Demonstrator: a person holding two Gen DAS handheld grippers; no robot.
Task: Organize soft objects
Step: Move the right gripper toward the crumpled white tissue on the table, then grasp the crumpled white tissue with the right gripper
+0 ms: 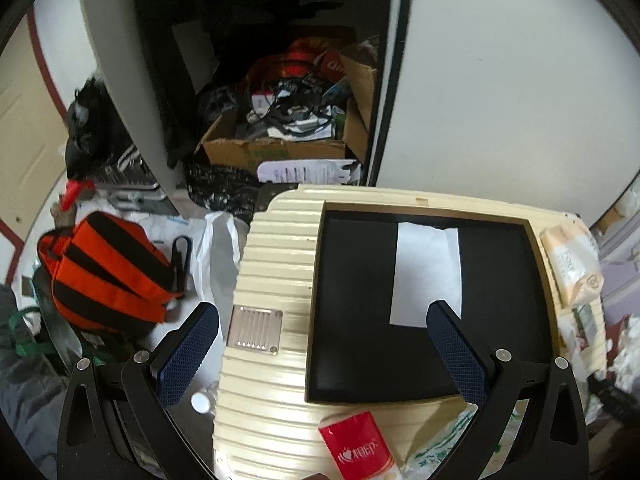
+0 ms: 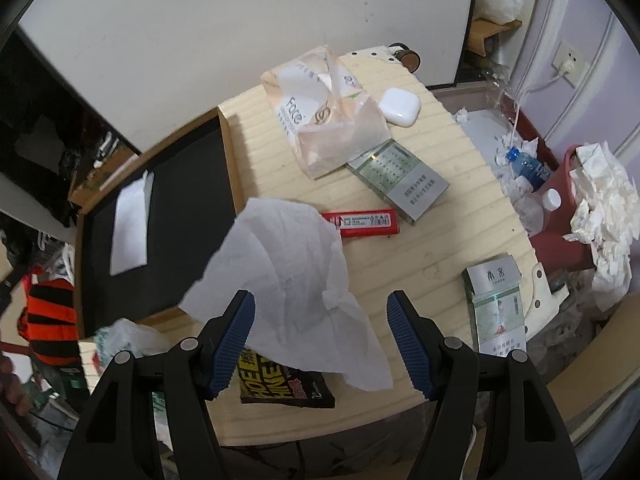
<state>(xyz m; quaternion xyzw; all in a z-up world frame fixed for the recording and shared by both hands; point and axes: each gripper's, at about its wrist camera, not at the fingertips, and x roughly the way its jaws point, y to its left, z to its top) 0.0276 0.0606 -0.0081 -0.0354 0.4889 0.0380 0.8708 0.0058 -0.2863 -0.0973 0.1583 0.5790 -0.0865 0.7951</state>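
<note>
A crumpled white tissue [image 2: 296, 280] lies on the cream ribbed suitcase top [image 2: 460, 208], its lower end between the fingers of my right gripper [image 2: 320, 340], which is open. A folded white tissue [image 1: 426, 274] lies flat on the black tray [image 1: 352, 300]; it also shows in the right wrist view [image 2: 130, 228]. My left gripper [image 1: 322, 354] is open and empty above the tray's near edge. A pink Face tissue pack [image 2: 320, 112] lies at the far side of the suitcase; it also shows in the left wrist view [image 1: 572, 268].
On the suitcase lie a red lighter box [image 2: 364, 222], two cigarette packs [image 2: 400, 182] [image 2: 496, 304], a white earbud case [image 2: 398, 106] and a black-yellow packet [image 2: 284, 384]. A red bin [image 2: 560, 232] full of tissues stands right. An orange-black backpack [image 1: 104, 272] and a cardboard box [image 1: 280, 136] sit on the floor.
</note>
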